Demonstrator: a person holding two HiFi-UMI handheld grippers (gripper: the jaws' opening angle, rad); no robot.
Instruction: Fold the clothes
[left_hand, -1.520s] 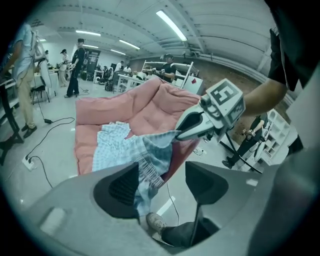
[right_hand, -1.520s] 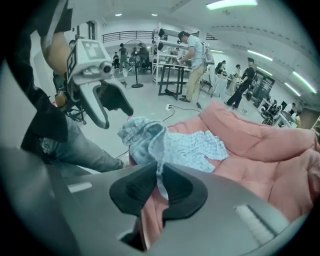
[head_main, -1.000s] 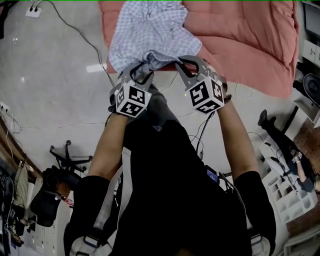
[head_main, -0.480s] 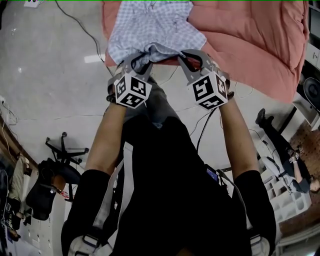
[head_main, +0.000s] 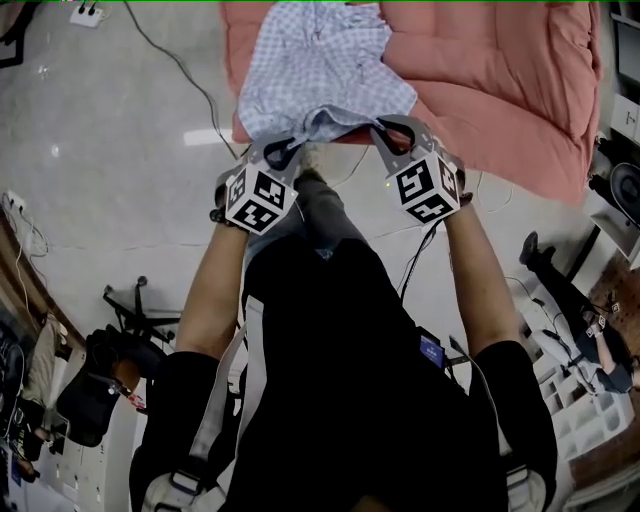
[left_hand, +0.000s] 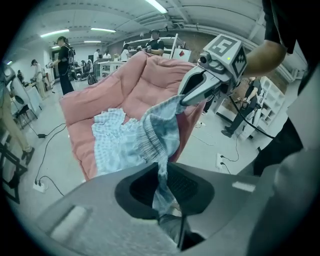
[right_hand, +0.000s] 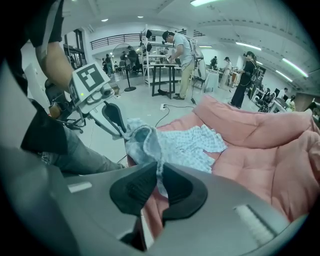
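Narrower than a second ago, left gripper (head_main: 283, 153) jaws are closing on the checked garment (head_main: 315, 70) edge; right gripper (head_main: 392, 135) clamps it alongside, garment trailing onto pink quilt (head_main: 500, 80). Grasp stage; next: lift, spread flat.

The garment (head_main: 320, 70) is blue-checked, the quilt (head_main: 500, 80) salmon-pink.

A pink quilt (head_main: 500, 80) fills the upper right of the frame on a grey floor (head_main: 120, 130). A checked garment (head_main: 320, 60) lies across its left part, and a cable (head_main: 175, 60) trails at upper left.
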